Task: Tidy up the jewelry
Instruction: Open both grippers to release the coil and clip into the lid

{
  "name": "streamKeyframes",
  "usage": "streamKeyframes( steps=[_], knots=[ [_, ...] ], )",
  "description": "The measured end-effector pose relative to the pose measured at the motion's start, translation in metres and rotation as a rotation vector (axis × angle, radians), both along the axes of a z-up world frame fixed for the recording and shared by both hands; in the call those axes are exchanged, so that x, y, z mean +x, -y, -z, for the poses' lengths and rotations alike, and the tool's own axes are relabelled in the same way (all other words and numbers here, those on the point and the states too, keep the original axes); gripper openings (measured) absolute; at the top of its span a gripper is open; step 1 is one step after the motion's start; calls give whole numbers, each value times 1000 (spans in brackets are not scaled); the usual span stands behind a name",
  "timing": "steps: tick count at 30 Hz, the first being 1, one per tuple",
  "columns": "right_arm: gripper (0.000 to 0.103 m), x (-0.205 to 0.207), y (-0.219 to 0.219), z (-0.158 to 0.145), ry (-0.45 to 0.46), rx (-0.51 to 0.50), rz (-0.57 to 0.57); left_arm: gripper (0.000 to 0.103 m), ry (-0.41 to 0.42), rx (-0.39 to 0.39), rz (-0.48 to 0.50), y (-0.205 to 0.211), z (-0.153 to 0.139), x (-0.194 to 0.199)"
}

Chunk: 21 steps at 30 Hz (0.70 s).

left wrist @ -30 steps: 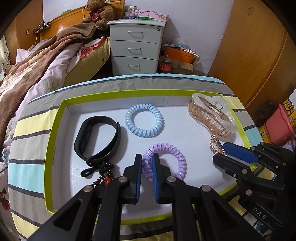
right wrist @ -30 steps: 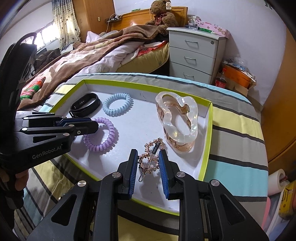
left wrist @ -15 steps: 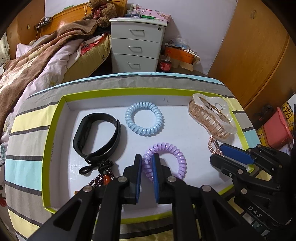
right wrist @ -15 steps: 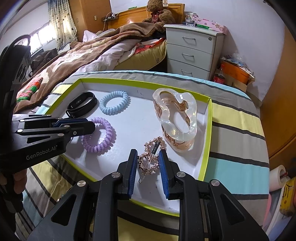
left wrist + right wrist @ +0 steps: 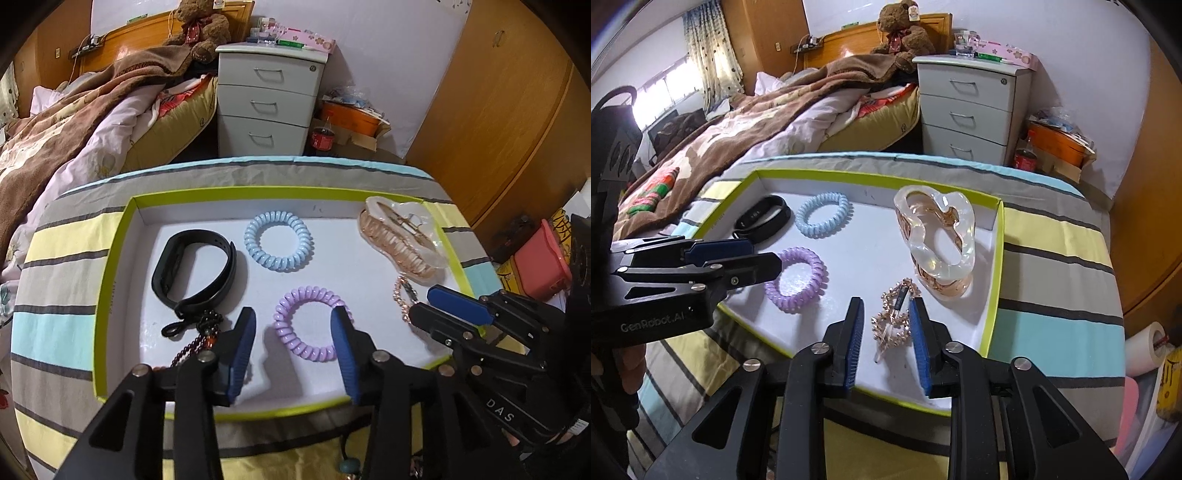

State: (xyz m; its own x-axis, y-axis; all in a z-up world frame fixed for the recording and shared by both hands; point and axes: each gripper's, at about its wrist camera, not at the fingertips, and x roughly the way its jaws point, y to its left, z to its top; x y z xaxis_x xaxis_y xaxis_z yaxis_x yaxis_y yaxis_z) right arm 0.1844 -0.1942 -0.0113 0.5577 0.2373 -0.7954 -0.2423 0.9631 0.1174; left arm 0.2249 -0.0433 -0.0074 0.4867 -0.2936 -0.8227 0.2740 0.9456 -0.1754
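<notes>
A white tray with a lime rim (image 5: 110,295) (image 5: 995,280) lies on a striped cloth. In it are a black wristband (image 5: 192,266) (image 5: 762,218), a blue coil hair tie (image 5: 279,242) (image 5: 823,214), a purple coil hair tie (image 5: 310,325) (image 5: 796,280), a clear rose-gold claw clip (image 5: 402,240) (image 5: 938,236), a gold rhinestone hair clip (image 5: 895,319) (image 5: 404,299) and a dark beaded strand (image 5: 201,339). My left gripper (image 5: 293,354) is open, its fingers either side of the purple tie's near edge. My right gripper (image 5: 886,343) is open around the gold hair clip without gripping it.
The tray sits on a round table with a striped cloth (image 5: 62,266). Behind it stand a white drawer unit (image 5: 267,107), a bed with a brown blanket (image 5: 746,125) and wooden wardrobe doors (image 5: 509,110). Pink and red bins (image 5: 543,262) stand at the right.
My left gripper has opened wide and let go of the purple hair tie, which lies in the tray. The right gripper has widened slightly around the gold clip.
</notes>
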Motion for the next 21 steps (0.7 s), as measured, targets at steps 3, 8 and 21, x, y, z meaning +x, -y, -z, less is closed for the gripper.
streamKeyframes(
  steps=[3, 8, 21],
  knots=[
    [30, -7, 1, -5, 11, 13, 4, 49, 16, -8, -7, -4, -7, -8],
    [30, -20, -1, -15, 33, 22, 6, 52, 38, -23, -17, -12, -18, -22],
    [44, -75, -3, -18, 30, 110, -16, 68, 76, -52, -58, -37, -25, -73]
  ],
)
